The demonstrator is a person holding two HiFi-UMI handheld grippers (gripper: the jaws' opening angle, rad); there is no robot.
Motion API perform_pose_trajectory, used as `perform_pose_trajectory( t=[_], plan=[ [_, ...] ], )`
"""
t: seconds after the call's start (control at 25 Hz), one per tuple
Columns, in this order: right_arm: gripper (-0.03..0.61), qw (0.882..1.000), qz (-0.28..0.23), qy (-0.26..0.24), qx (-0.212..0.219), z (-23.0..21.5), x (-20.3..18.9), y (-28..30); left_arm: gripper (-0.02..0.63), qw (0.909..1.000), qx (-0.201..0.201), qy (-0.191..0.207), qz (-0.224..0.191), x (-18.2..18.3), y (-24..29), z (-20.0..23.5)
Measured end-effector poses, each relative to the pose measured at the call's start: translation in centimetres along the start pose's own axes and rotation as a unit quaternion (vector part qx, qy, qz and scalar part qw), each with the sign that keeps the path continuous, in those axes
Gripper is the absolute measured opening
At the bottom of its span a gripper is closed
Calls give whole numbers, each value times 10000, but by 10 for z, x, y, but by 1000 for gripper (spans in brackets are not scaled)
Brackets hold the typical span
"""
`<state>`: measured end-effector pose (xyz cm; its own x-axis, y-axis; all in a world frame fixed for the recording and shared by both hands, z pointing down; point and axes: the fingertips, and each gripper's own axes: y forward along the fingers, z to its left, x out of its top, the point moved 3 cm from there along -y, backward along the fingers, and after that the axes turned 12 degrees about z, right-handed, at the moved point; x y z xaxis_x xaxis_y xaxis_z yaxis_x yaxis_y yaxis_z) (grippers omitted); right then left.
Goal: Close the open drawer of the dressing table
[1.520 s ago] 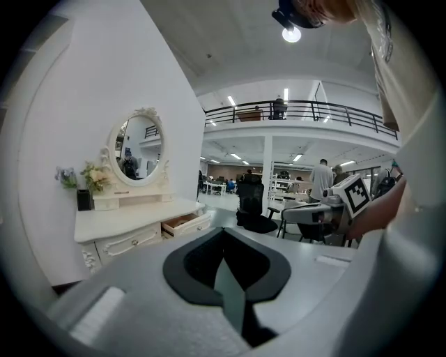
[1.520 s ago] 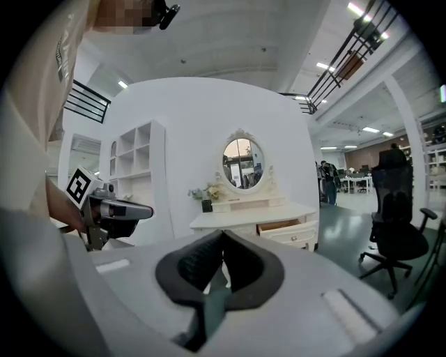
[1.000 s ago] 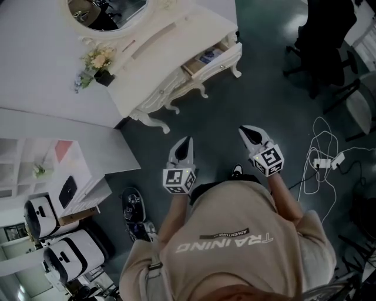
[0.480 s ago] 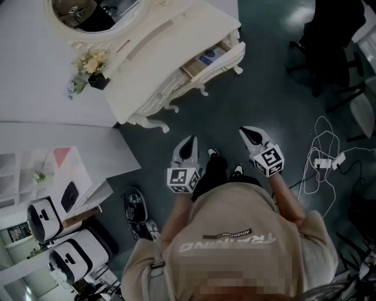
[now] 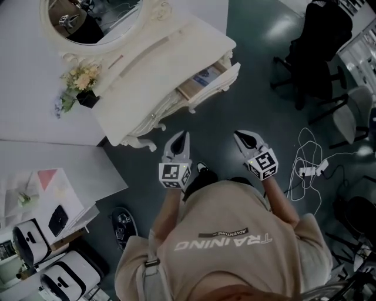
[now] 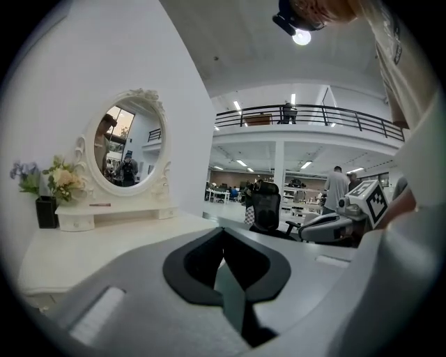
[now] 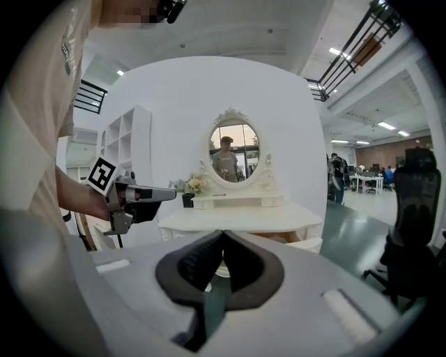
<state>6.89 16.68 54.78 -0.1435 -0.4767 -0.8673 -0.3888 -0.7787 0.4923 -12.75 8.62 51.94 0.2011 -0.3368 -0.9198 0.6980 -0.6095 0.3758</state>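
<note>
The white dressing table (image 5: 154, 72) stands at the upper left of the head view, with one drawer (image 5: 204, 78) pulled out on its right side; something blue and white lies inside. Both grippers hover over the dark floor short of the table, pointing toward it. My left gripper (image 5: 183, 136) is shut and empty, close to the table's front legs. My right gripper (image 5: 238, 136) is shut and empty too, below the drawer's white front (image 5: 228, 78). The right gripper view shows the table (image 7: 244, 216) ahead, with the open drawer (image 7: 301, 240) at its right.
An oval mirror (image 5: 94, 14) and flowers in a black vase (image 5: 77, 85) sit on the table. A black office chair (image 5: 317, 50) and a grey chair (image 5: 346, 117) stand at the right. White cables with a power strip (image 5: 308, 170) lie on the floor. White shelving (image 5: 47, 194) is at the left.
The person has stepped closer to the dressing table, so the table and both grippers now sit nearer each other. Both grippers stay shut and empty.
</note>
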Motion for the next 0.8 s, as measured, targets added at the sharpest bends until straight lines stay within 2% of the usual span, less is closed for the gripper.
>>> perform_pose_trajectory(
  t=[0.2, 0.44, 0.64, 0.8],
  plan=[
    [5, 9997, -38, 142, -186, 1, 18, 41, 8, 9998, -153, 11, 127, -10, 18, 39],
    [5, 9996, 212, 85, -141, -8, 22, 67, 8, 9981, -348, -258, 449, -36, 48, 51],
    [5, 9993, 347, 115, -63, -40, 20, 84, 8, 9978, -303, -323, 498, -28, 79, 53],
    [5, 9993, 342, 108, 127, -74, 22, 107, 8, 9982, -154, -198, 551, -11, 109, 54]
  ],
)
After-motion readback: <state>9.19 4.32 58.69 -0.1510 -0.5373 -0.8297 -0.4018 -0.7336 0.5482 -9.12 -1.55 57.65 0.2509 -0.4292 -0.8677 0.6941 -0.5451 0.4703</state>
